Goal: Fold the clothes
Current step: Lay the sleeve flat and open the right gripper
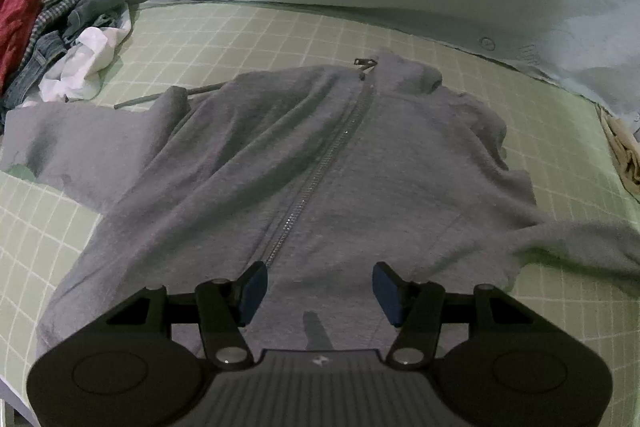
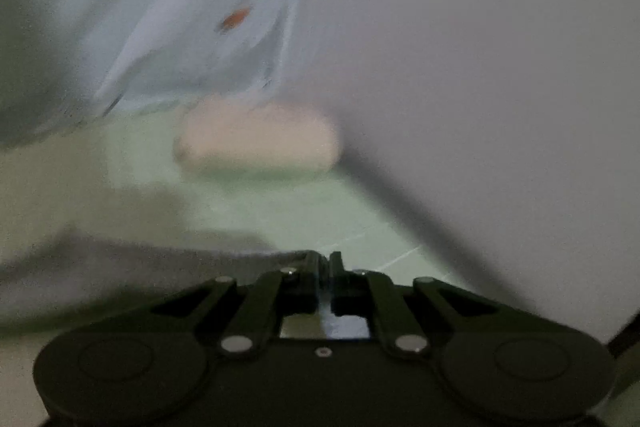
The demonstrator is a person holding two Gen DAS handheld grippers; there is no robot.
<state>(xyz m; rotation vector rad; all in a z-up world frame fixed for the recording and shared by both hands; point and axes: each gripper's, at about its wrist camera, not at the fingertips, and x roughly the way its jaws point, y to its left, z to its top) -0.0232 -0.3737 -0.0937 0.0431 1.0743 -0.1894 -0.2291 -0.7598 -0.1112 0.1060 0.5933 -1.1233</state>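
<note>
Here, the grey hoodie (image 1: 320, 167) lies straight ahead on the bed (image 1: 240, 39).
Its zip runs lengthwise away from the released left hand-held gripper (image 1: 320, 291); the right hand-held gripper (image 2: 325, 263), clenched, seemingly pinches grey fabric.

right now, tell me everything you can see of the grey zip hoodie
The grey hoodie is a soft, fleecy zip-up lying front side up on the green checked sheet, its zip closed along the front, the puller near the collar. One sleeve spreads toward the clothes pile, the other trails the opposite way. A drawstring lies on the sheet by the collar. The fabric is creased, not yet folded. The left claw hovers open over the hem; whether the shut right claw grips it is too blurred to tell.
</note>
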